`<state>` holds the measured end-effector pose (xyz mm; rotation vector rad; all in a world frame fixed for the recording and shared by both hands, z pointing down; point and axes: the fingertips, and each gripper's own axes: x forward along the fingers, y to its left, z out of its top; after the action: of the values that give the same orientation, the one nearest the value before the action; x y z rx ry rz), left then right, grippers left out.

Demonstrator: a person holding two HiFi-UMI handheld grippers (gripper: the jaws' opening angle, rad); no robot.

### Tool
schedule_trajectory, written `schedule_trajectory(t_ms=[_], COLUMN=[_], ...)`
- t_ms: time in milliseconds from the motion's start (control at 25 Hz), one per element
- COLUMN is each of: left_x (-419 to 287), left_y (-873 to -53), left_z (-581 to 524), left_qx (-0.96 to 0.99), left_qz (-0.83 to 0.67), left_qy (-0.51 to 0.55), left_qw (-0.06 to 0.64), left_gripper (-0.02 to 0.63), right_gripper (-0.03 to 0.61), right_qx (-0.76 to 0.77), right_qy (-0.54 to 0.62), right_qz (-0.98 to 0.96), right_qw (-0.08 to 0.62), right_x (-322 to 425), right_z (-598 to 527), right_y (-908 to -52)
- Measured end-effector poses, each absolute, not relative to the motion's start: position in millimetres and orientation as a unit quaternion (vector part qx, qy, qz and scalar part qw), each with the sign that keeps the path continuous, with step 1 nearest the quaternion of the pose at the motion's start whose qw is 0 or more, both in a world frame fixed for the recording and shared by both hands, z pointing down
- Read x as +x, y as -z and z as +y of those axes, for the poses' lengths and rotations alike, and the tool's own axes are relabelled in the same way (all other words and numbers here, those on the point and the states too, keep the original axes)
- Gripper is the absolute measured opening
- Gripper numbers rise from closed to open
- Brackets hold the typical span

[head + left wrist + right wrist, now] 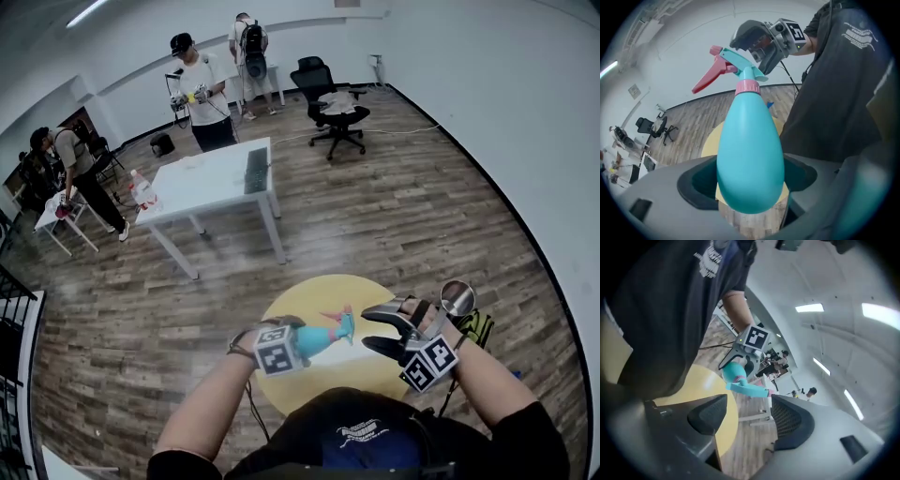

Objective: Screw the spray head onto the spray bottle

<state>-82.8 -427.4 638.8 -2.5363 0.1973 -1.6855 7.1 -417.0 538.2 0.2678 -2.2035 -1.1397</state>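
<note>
left gripper was clamped on the fat belly of the teal spray bottle, both pads tight on it. bottle was held roughly level above the round yellow table, clear of the top. spray head sat on the neck at the pink collar, with the pink trigger sticking out to one side. right gripper sat just beside the head end, jaws spread wide with nothing between them. the head showed beyond its gap, close but apart. near rim of the yellow table was hidden under the person's dark shirt; far rim was fully visible. past that rim was a wide strip of open wood floor, clear across to the white wall on the right. white table stood well apart, up and left, corner and legs toward us. a person stood behind it. black office chair was near the back wall, with room around it.
</note>
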Motion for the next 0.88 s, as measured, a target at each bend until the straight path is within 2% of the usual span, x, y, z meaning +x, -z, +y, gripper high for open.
schedule_trajectory(t_ms=[120, 280, 320, 400, 520, 880], left_x=[-76.2, -66.0, -65.3, -65.2, -65.8, -67.8], left_y=[-646.0, -646.9, -647.7, -649.4, -652.7, -663.8], left_z=[-412.4, -402.4, -402.0, -401.8, -405.7, -427.3], left_qx=[-0.832, -0.837, -0.835, -0.830, -0.821, -0.791], left_qz=[0.017, -0.010, -0.010, -0.006, 0.010, 0.073], left_qy=[0.554, 0.548, 0.550, 0.557, 0.571, 0.605], left_qw=[0.030, 0.005, 0.005, 0.006, 0.010, 0.048], left_gripper=[0.434, 0.434, 0.434, 0.434, 0.434, 0.425], right_gripper=[0.356, 0.364, 0.339, 0.244, 0.233, 0.236], right_qx=[0.078, 0.057, 0.059, 0.064, 0.073, 0.120], right_qy=[0.499, 0.539, 0.545, 0.552, 0.562, 0.408], right_qz=[-0.794, -0.767, -0.763, -0.758, -0.744, -0.815], right_qw=[0.340, 0.344, 0.342, 0.341, 0.354, 0.394], right_x=[-1.4, -8.8, -8.6, -7.9, -5.2, -10.4], right_z=[-414.3, -410.5, -410.9, -411.6, -418.9, -434.5], right_y=[-557.4, -570.1, -569.4, -569.5, -576.2, -574.9])
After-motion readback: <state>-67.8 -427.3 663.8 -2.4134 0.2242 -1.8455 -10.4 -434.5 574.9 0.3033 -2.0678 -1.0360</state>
